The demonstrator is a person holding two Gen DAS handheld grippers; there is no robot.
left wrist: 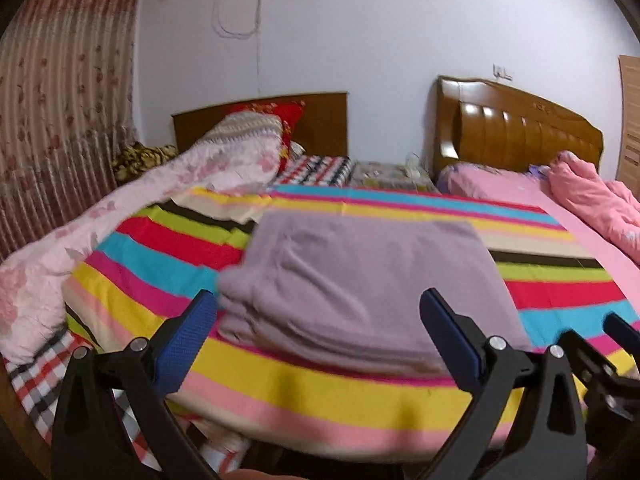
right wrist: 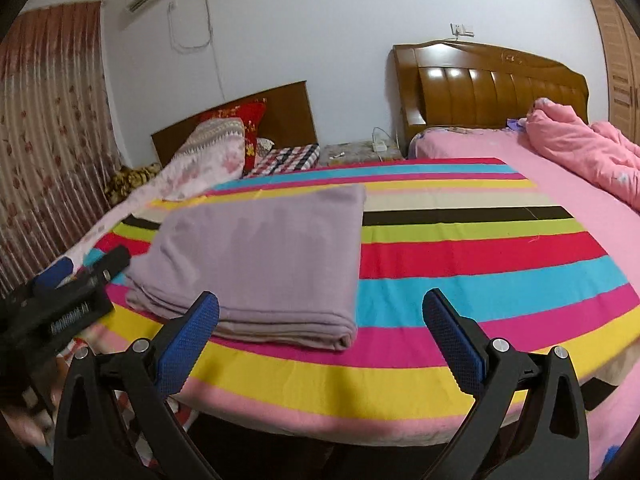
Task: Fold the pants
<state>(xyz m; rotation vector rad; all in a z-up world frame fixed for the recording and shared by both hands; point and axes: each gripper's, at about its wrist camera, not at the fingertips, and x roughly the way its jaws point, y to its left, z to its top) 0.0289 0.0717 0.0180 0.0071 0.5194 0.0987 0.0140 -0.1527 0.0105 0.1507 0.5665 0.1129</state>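
The mauve pants (left wrist: 360, 280) lie folded into a thick rectangular stack on the striped sheet (left wrist: 320, 392), near the bed's front edge. In the right wrist view the same pants (right wrist: 264, 256) sit left of centre, layered edges facing me. My left gripper (left wrist: 320, 320) is open, hovering just in front of the stack with nothing between its blue pads. My right gripper (right wrist: 320, 320) is open too, pulled back from the stack's right front corner and holding nothing. The left gripper (right wrist: 80, 276) shows at the left edge of the right wrist view; the right gripper's tip (left wrist: 620, 328) shows at the right of the left wrist view.
A pink floral quilt (left wrist: 140, 208) runs along the bed's left side by the curtain (left wrist: 60, 120). A second bed with a pink sheet (right wrist: 560, 184), a rumpled pink duvet (right wrist: 580, 148) and a wooden headboard (right wrist: 500, 92) stands at right. The striped sheet (right wrist: 480, 264) lies bare right of the pants.
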